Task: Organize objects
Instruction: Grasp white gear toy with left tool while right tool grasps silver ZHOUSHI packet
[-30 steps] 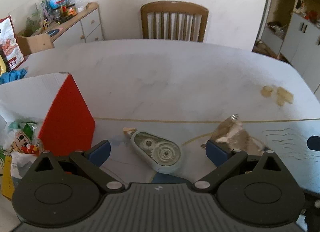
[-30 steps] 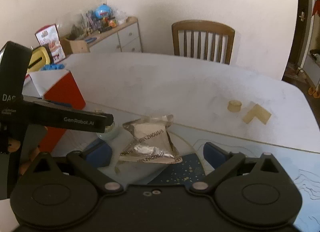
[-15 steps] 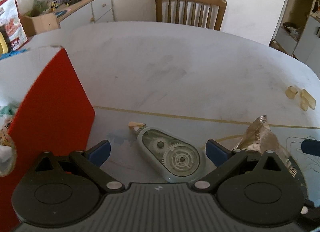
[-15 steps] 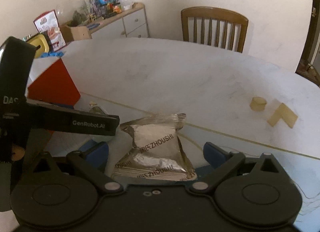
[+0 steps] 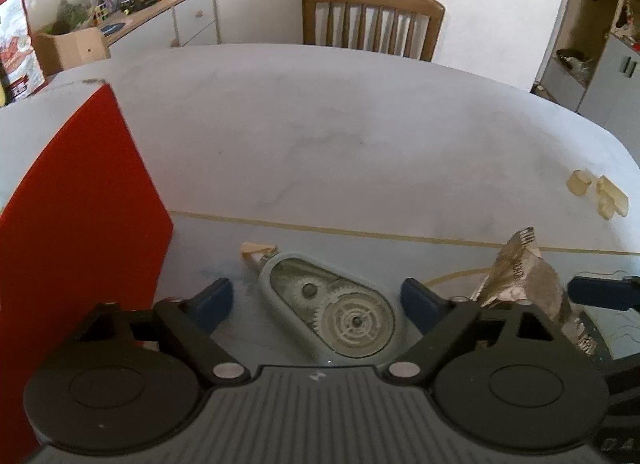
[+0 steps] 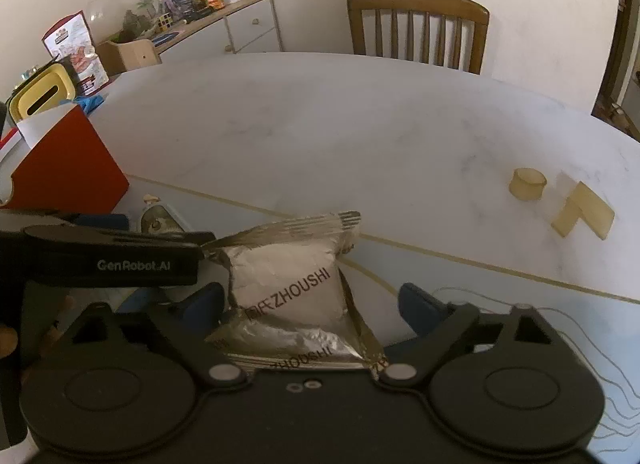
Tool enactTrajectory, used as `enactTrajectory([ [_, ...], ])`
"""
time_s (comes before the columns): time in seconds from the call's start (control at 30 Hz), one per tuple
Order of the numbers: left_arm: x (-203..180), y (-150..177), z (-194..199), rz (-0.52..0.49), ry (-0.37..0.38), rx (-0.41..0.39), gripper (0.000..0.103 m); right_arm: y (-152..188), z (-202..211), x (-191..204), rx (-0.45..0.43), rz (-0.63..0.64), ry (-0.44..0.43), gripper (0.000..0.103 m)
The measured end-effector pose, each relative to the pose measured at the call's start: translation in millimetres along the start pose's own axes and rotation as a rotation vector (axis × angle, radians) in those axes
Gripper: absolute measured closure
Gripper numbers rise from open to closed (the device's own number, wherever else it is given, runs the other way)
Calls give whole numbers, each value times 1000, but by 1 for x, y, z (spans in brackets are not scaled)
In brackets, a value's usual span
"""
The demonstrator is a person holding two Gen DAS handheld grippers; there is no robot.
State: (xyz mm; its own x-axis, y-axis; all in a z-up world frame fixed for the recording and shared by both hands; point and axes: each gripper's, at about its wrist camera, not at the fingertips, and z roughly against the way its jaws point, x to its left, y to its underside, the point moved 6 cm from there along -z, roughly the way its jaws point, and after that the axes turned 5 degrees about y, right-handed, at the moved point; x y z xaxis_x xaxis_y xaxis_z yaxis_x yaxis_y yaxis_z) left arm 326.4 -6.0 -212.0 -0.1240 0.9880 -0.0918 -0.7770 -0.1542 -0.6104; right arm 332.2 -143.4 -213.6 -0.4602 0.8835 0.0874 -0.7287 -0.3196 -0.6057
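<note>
The pale marbled surface (image 5: 340, 136) carries every item noted. A wooden chair (image 5: 372, 18) stands at its far edge.

A red box (image 5: 80, 224) stands upright at the left of the surface, just beside the left hand-held gripper (image 5: 320, 300).

A silver foil packet (image 6: 288, 292) printed ZHOUSHI lies flat between the fingers of the right hand-held gripper (image 6: 310, 306). These jaws have just been closing; the left finger appears to meet the packet's edge, while a clear gap remains at the right finger, so nothing is gripped.

A pale green correction tape dispenser (image 5: 332, 312) lies flat between the fingers of the left hand-held gripper. These jaws have also just been closing, with gaps on both sides; nothing is gripped.

2 small yellow blocks (image 6: 560, 200) rest well apart at the right.
</note>
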Motion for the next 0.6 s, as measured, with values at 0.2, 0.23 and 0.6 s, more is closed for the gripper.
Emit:
enactTrajectory([
  [0.2,-5,-1,3,-16,30,-1,25,1,-1,4,7,4,-15,32],
  [0.23,-4,-2,4,-12,39,0,25,0,-1,4,8,4,-16,35],
  [0.6,-5,9,14,-6,128,7,26,6,21,3,16,-57,26,56],
])
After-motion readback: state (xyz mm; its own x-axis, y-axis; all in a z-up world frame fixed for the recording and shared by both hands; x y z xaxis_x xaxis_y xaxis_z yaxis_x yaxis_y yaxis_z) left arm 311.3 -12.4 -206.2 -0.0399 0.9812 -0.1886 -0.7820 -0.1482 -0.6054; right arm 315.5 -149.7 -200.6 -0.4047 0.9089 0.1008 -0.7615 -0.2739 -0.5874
